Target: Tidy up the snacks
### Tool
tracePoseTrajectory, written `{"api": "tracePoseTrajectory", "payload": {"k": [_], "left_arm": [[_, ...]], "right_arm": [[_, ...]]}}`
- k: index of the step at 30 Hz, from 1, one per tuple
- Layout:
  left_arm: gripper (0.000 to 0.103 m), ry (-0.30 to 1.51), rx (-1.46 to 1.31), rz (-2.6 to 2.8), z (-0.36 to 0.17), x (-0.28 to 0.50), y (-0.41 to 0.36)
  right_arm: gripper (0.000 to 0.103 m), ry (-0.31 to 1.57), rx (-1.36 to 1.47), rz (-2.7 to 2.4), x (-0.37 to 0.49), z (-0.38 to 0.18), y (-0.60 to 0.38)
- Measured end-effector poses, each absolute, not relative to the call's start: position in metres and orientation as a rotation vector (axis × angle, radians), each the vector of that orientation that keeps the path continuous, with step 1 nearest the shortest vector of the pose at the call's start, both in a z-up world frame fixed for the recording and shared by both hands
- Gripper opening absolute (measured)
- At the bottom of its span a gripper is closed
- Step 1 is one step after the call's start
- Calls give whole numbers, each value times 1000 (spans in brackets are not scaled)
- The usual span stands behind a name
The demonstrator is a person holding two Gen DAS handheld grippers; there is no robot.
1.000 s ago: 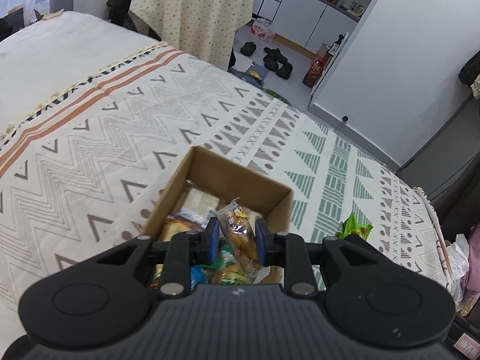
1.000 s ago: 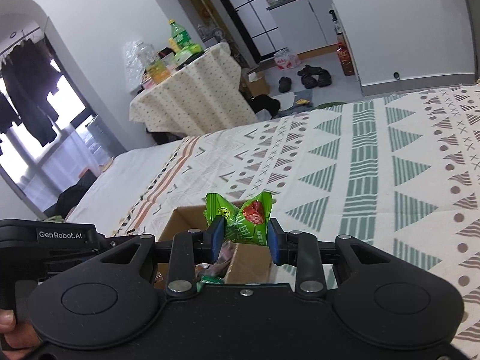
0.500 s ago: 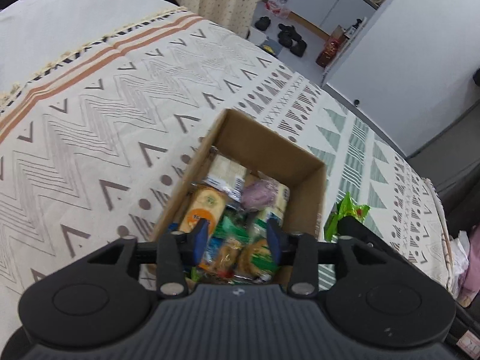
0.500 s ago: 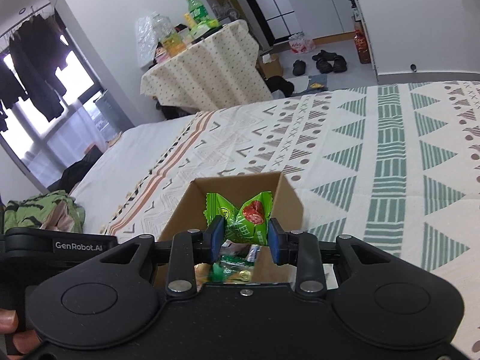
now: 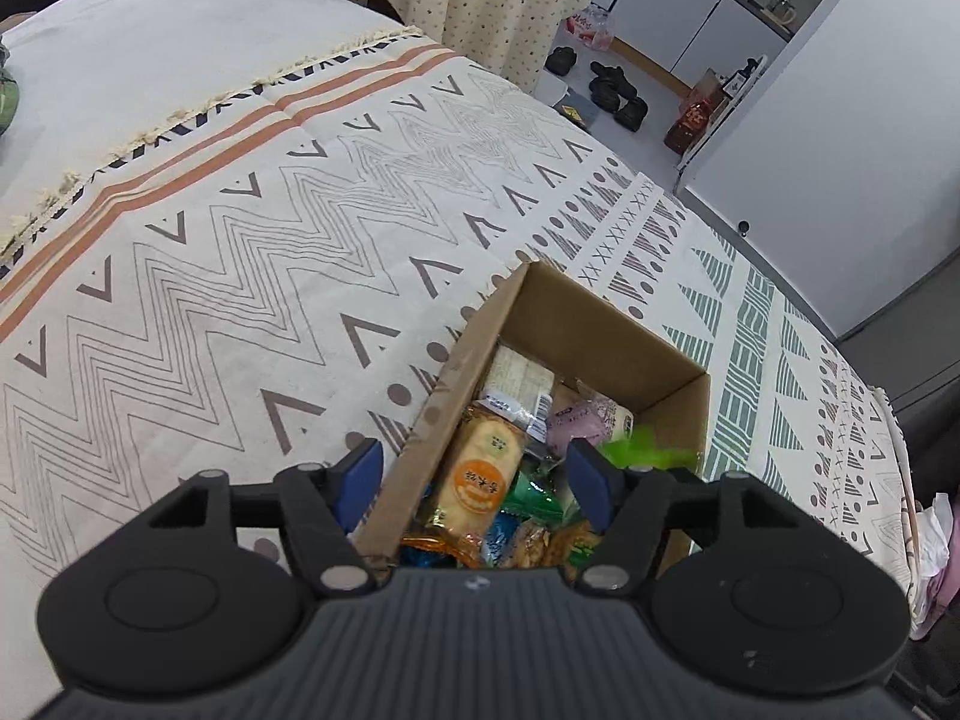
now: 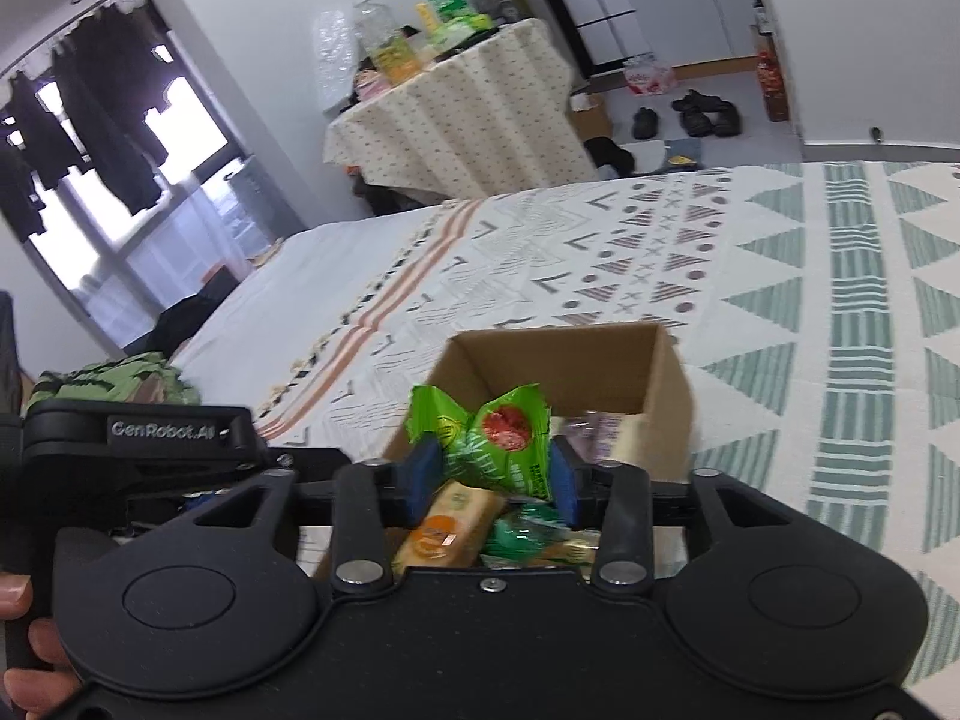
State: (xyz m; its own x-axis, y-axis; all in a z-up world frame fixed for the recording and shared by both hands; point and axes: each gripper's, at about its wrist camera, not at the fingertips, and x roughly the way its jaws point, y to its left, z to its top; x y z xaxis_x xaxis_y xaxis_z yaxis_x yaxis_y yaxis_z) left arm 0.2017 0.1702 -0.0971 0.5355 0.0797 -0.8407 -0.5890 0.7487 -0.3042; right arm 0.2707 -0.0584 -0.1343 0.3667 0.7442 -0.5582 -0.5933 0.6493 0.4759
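An open cardboard box (image 5: 606, 324) (image 6: 600, 360) sits on the patterned bedspread and holds several wrapped snacks, among them an orange cracker pack (image 5: 480, 474) (image 6: 444, 531). My left gripper (image 5: 474, 480) is open and empty, its jaws spread over the box's near left corner. My right gripper (image 6: 492, 474) is shut on a green snack packet (image 6: 498, 432) and holds it over the open box. The green packet shows blurred in the left wrist view (image 5: 642, 447) above the box's right side.
The bedspread (image 5: 240, 240) stretches to the left and behind the box. A table with a dotted cloth (image 6: 456, 120) and bottles stands past the bed. Shoes (image 5: 612, 93) lie on the floor. The left gripper's body (image 6: 138, 450) is at the right view's left.
My left gripper let go of its snack into the box, opened wide and drew back to the left. My right gripper carried the green packet in over the box.
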Motion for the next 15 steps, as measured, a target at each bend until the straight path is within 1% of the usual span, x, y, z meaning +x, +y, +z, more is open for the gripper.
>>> {"api": "tracePoseTrajectory", "payload": {"k": [1, 3, 7, 15], "left_arm": [[73, 933, -619, 430, -97, 201, 171], [78, 937, -610, 423, -96, 200, 172], [85, 962, -590, 394, -95, 199, 171], [88, 988, -507, 317, -82, 192, 152]], "right_arm": [[63, 826, 217, 855, 270, -135, -60], [63, 850, 222, 830, 269, -138, -63], [63, 876, 207, 772, 258, -135, -77], [65, 908, 229, 661, 240, -119, -110]]}}
